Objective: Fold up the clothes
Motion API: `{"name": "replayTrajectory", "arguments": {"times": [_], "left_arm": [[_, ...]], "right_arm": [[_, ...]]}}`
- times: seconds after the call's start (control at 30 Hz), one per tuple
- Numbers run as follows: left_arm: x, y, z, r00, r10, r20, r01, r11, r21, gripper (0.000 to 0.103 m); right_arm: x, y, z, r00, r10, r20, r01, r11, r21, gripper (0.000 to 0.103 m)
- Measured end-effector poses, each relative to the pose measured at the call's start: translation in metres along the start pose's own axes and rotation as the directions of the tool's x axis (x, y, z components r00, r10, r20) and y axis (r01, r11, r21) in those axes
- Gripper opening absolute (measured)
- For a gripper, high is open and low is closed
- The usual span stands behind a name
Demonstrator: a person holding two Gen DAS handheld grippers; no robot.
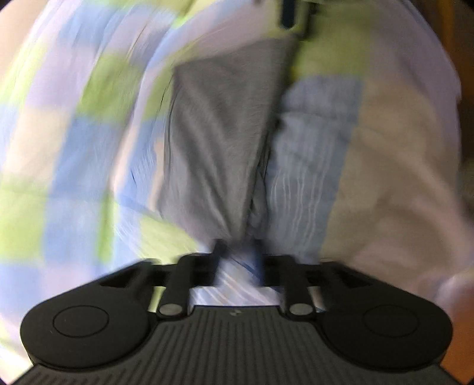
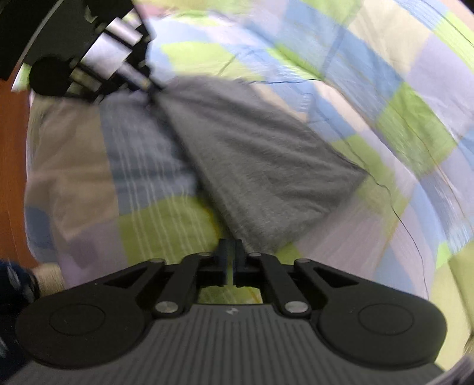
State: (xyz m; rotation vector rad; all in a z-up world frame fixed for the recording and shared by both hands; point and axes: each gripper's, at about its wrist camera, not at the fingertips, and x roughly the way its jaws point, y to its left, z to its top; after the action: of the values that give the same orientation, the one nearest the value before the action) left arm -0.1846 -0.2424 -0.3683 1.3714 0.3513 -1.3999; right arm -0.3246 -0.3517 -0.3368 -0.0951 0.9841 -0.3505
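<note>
A grey garment [image 1: 225, 133] hangs stretched between my two grippers above a bed, and it also shows in the right wrist view [image 2: 260, 168]. My left gripper [image 1: 237, 251] is shut on one gathered corner of it. My right gripper [image 2: 232, 251] is shut on the opposite corner. In the right wrist view the left gripper [image 2: 148, 86] appears at the top left, pinching the far corner. In the left wrist view the right gripper [image 1: 291, 17] appears at the top. Both frames are motion-blurred.
A checked bedsheet [image 1: 89, 148] in green, blue and white lies beneath the garment and also shows in the right wrist view [image 2: 400, 112]. A brown wooden floor [image 2: 11, 165] runs along the bed's left edge. A dark shoe [image 2: 14, 284] sits at the lower left.
</note>
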Motion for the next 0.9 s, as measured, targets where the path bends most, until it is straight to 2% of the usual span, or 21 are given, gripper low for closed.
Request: {"name": "replayTrajectory", "arguments": {"times": [0.03, 0.07, 0.1, 0.13, 0.2, 0.27, 0.33, 0.4, 0.53, 0.77, 0.87, 0.9], "left_arm": [[-0.002, 0.010, 0.002, 0.998, -0.047, -0.030, 0.044, 0.994, -0.099, 0.060], [-0.003, 0.021, 0.003, 0.993, -0.099, -0.058, 0.085, 0.974, -0.209, 0.060], [-0.004, 0.036, 0.005, 0.981, -0.171, -0.097, 0.120, 0.912, -0.391, 0.060], [-0.004, 0.045, 0.005, 0.971, -0.208, -0.114, 0.125, 0.857, -0.501, 0.060], [-0.006, 0.059, 0.006, 0.955, -0.263, -0.137, 0.100, 0.720, -0.687, 0.060], [-0.010, 0.061, 0.011, 0.954, -0.263, -0.147, 0.070, 0.668, -0.740, 0.061], [-0.014, 0.059, 0.025, 0.954, -0.258, -0.154, 0.054, 0.652, -0.756, 0.061], [-0.014, 0.058, 0.029, 0.954, -0.261, -0.151, 0.059, 0.652, -0.756, 0.061], [-0.018, 0.057, 0.036, 0.959, -0.235, -0.156, 0.044, 0.670, -0.741, 0.062], [-0.006, 0.056, 0.026, 0.962, -0.228, -0.151, 0.038, 0.660, -0.751, 0.064], [-0.014, 0.065, -0.008, 0.964, -0.226, -0.142, 0.025, 0.606, -0.795, 0.064], [-0.012, 0.070, -0.026, 0.960, -0.239, -0.145, 0.021, 0.578, -0.816, 0.064]], "right_arm": [[-0.006, -0.004, 0.000, 1.000, -0.010, 0.004, 0.010, 0.998, 0.060, 0.031], [-0.013, -0.011, -0.002, 1.000, -0.016, 0.008, 0.015, 0.984, 0.175, 0.032], [-0.020, -0.018, -0.003, 1.000, -0.022, 0.010, 0.018, 0.958, 0.288, 0.033], [-0.026, -0.024, -0.005, 1.000, -0.029, 0.012, 0.022, 0.919, 0.393, 0.036], [-0.031, -0.029, -0.008, 0.999, -0.045, 0.004, 0.037, 0.859, 0.511, 0.039], [-0.035, -0.031, -0.011, 0.999, -0.052, 0.000, 0.042, 0.797, 0.603, 0.039], [-0.041, -0.030, -0.014, 0.998, -0.056, 0.000, 0.040, 0.717, 0.696, 0.040], [-0.046, -0.026, -0.016, 0.998, -0.055, 0.002, 0.038, 0.707, 0.706, 0.040], [-0.048, -0.018, -0.014, 0.999, -0.048, 0.011, 0.028, 0.735, 0.678, 0.042], [-0.055, -0.012, -0.010, 0.998, -0.055, 0.024, 0.027, 0.770, 0.638, 0.044], [-0.051, 0.003, 0.000, 0.996, -0.031, 0.087, -0.020, 0.847, 0.532, 0.043], [-0.049, 0.007, 0.002, 0.995, -0.024, 0.095, -0.028, 0.857, 0.514, 0.041]]}}
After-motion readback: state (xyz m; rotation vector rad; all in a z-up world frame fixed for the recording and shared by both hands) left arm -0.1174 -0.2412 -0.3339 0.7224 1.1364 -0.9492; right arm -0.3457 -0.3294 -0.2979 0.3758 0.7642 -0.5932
